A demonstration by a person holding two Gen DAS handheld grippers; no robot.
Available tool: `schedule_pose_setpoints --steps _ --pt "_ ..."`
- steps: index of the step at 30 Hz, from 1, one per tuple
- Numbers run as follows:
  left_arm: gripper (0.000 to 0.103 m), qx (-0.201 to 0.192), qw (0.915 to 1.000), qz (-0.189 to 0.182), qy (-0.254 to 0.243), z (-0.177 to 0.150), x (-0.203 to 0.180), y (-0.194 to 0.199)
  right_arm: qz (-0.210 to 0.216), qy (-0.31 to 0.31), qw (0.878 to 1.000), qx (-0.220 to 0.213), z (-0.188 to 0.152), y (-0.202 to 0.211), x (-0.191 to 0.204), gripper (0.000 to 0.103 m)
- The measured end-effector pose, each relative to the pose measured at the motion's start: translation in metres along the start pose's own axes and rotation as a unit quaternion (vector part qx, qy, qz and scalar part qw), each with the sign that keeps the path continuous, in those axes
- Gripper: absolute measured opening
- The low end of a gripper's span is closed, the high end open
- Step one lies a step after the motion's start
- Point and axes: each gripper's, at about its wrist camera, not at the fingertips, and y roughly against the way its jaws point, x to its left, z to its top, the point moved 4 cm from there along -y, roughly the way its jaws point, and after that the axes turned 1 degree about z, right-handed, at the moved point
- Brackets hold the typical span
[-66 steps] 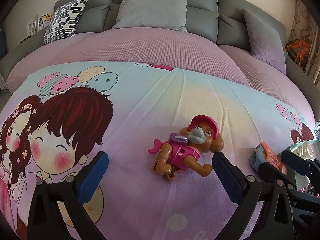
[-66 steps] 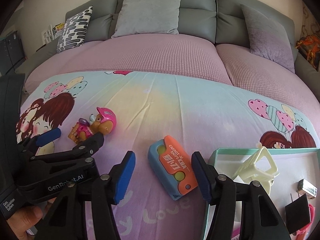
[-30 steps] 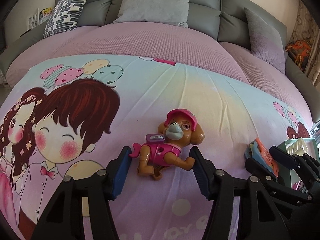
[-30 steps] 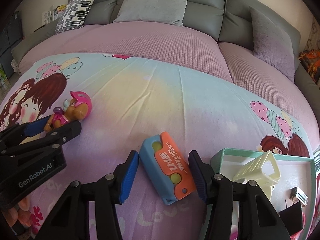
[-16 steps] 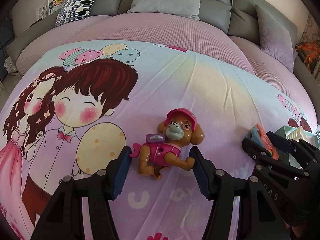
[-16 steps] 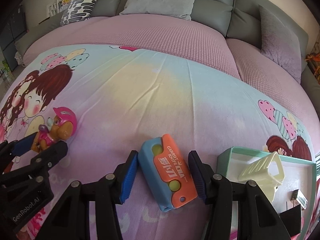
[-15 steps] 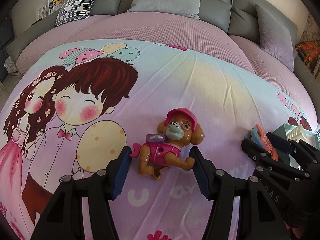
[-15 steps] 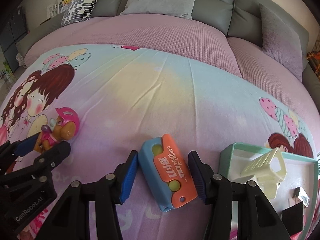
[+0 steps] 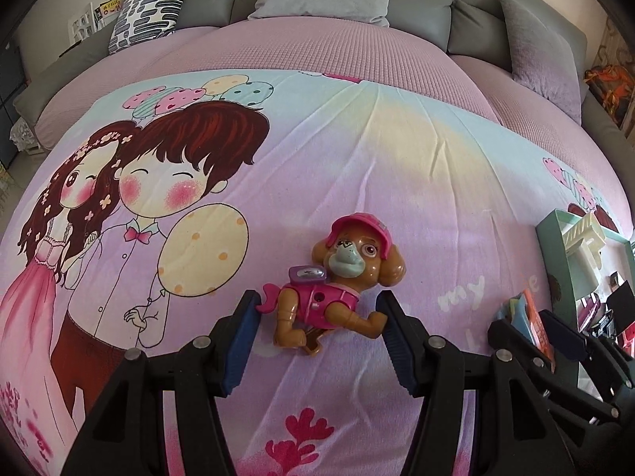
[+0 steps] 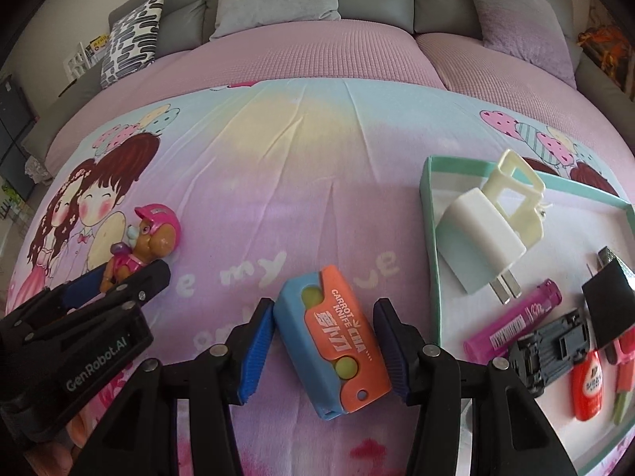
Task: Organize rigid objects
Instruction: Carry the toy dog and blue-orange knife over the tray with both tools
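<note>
A brown toy dog (image 9: pixel 337 277) in a pink cap and vest sits between the blue pads of my left gripper (image 9: pixel 317 305), which is shut on its body. The same dog (image 10: pixel 152 238) shows at the left of the right wrist view. My right gripper (image 10: pixel 323 309) is shut on a blue and orange toy carrot knife (image 10: pixel 333 341), gripped across its sides. From the left wrist view that knife (image 9: pixel 530 317) shows edge-on at the right. Both toys hang just above the printed bedsheet.
A teal-rimmed tray (image 10: pixel 432 238) lies on the bed to the right. It holds a white plug (image 10: pixel 480 234), a cream clip (image 10: pixel 516 194), a purple tube (image 10: pixel 512 321), a dark toy car (image 10: pixel 551 349) and a red bottle (image 10: pixel 587 384). Grey cushions line the far side.
Both grippers kept their toys fixed between the pads while the bed print slid beneath them. The right view rolled and swung toward the tray, which now shows far more of its contents.
</note>
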Motion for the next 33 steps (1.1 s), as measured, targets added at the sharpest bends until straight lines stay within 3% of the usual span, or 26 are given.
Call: schedule_pose_setpoints --steps 13,33 --pt "0.061 0.004 0.9999 0.011 -0.007 0.0 0.0 -0.008 -0.049 0.022 0.998 -0.02 -0.011 -0.003 0.011 0.053" --pt "0.06 -0.038 0.999 0.003 0.023 0.012 0.017 0.016 0.031 -0.03 0.997 -0.071 0.002 0.03 -0.009 0.046"
